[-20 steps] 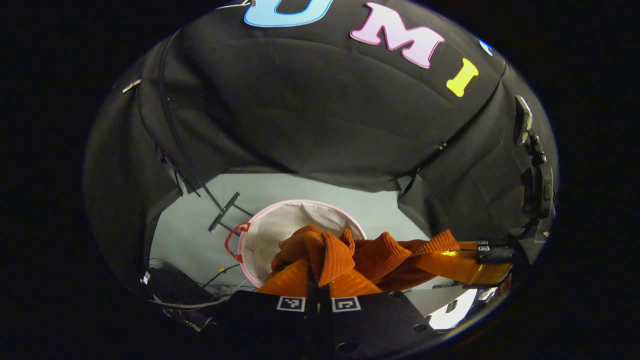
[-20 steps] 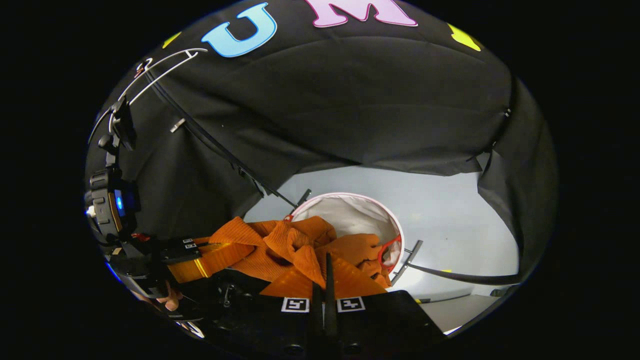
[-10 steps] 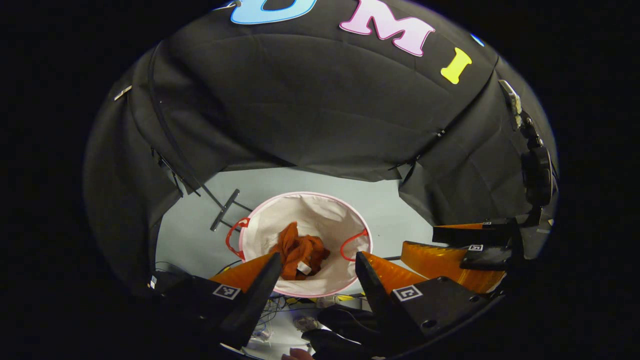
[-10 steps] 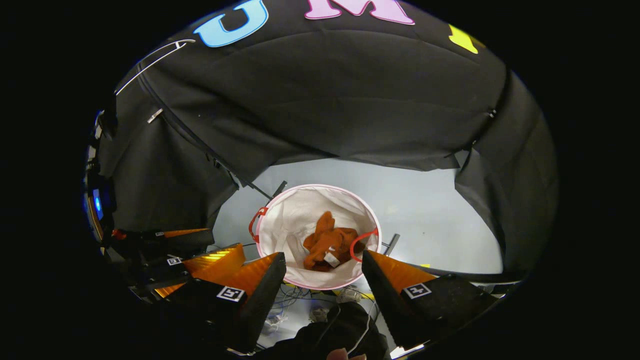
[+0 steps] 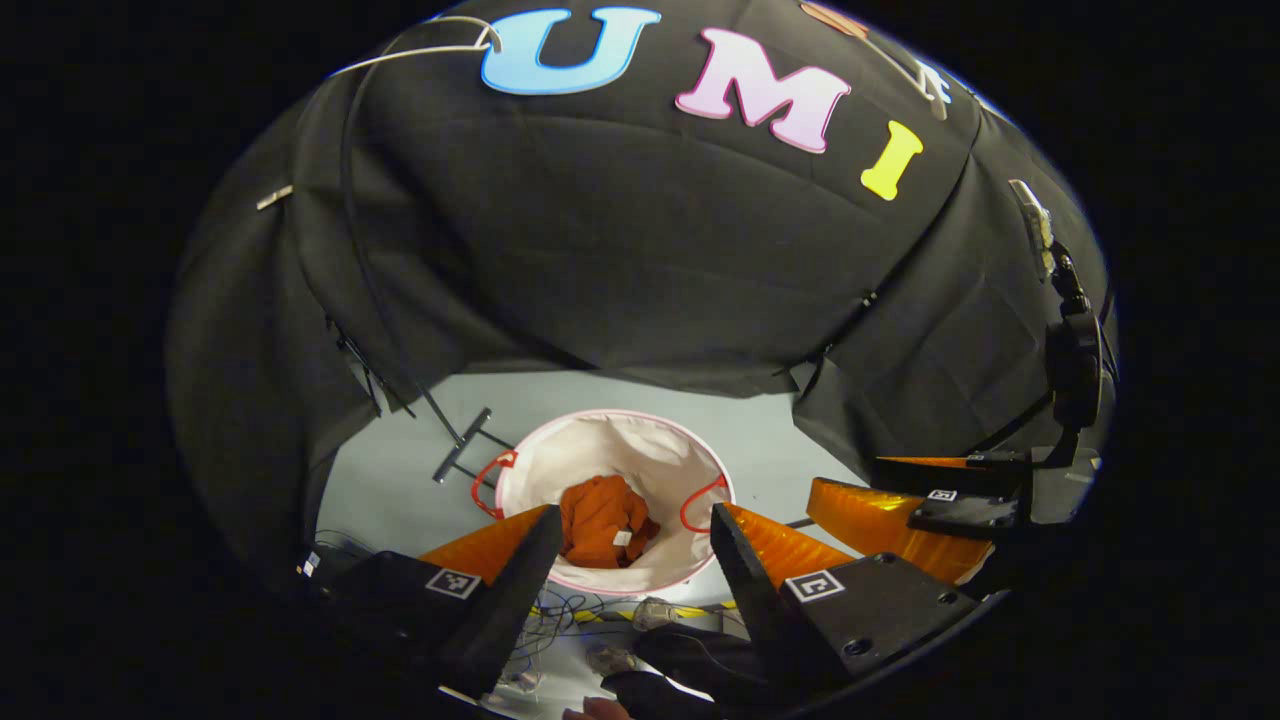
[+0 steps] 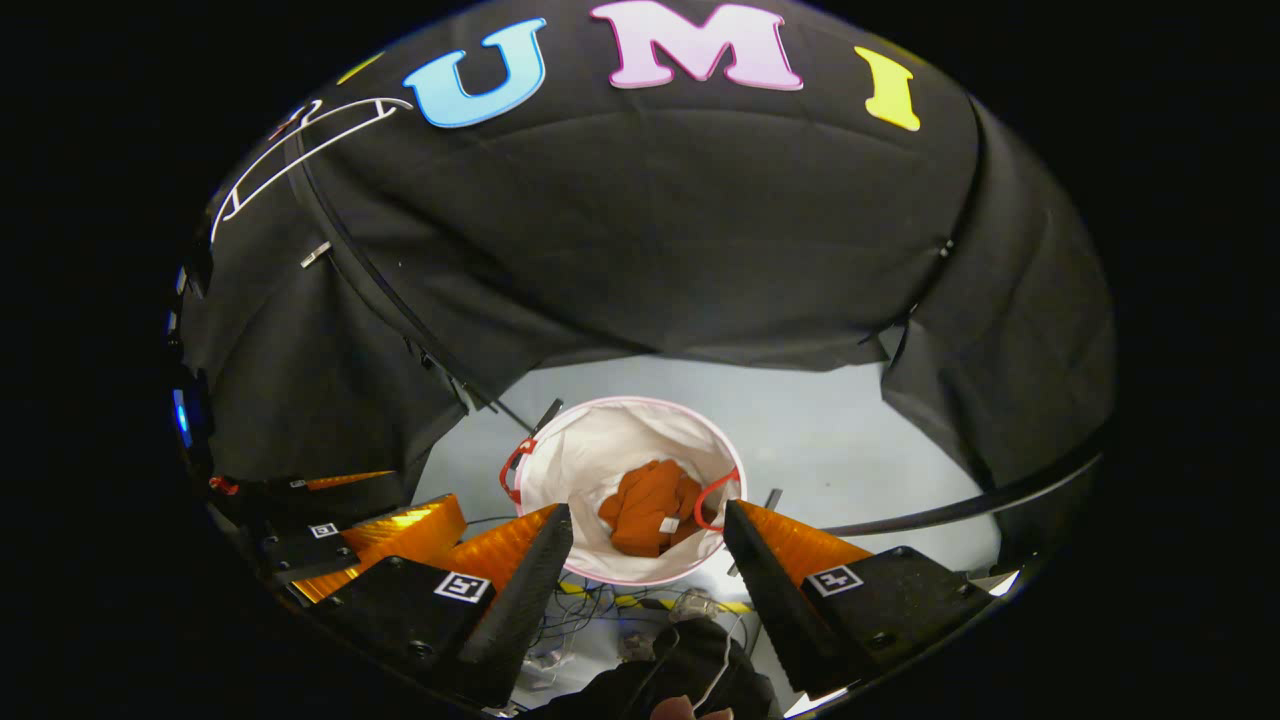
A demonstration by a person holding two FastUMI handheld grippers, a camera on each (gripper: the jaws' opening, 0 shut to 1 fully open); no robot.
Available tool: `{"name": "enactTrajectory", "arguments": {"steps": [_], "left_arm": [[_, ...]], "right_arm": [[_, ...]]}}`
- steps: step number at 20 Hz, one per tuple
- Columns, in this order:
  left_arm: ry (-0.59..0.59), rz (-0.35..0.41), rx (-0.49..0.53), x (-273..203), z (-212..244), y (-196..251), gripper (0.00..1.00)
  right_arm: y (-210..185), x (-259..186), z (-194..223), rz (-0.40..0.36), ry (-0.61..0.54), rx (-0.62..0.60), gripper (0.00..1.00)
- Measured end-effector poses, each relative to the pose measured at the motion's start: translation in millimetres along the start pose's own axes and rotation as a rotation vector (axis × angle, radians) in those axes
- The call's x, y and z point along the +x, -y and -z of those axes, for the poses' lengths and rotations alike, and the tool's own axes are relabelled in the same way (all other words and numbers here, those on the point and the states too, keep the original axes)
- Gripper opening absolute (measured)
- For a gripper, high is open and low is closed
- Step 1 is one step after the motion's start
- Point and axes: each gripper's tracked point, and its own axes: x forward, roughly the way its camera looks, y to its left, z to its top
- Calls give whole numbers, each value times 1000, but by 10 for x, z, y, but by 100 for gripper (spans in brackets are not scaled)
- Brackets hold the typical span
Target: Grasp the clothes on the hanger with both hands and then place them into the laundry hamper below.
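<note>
The orange garment (image 5: 600, 520) lies crumpled at the bottom of the white hamper (image 5: 640, 450), at about 6 o'clock in both views. The left gripper (image 5: 630, 570) and right gripper (image 6: 645, 570) hang above it, jaws spread wide, holding nothing. It looks soft, light and floppy; pinching a raised fold would likely suit it best

One laundry hamper (image 5: 640, 455), one orange garment (image 5: 598, 520), two grippers (image 5: 630, 560) (image 6: 648, 560), one wire hanger (image 6: 300, 150).
</note>
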Motion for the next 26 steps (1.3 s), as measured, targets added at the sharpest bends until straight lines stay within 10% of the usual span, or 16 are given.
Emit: {"name": "enactTrajectory", "arguments": {"steps": [26], "left_arm": [[764,-67,145,-3502,-562,654,89]], "right_arm": [[165,-3635,-1044,127,854,-114,98]]}}
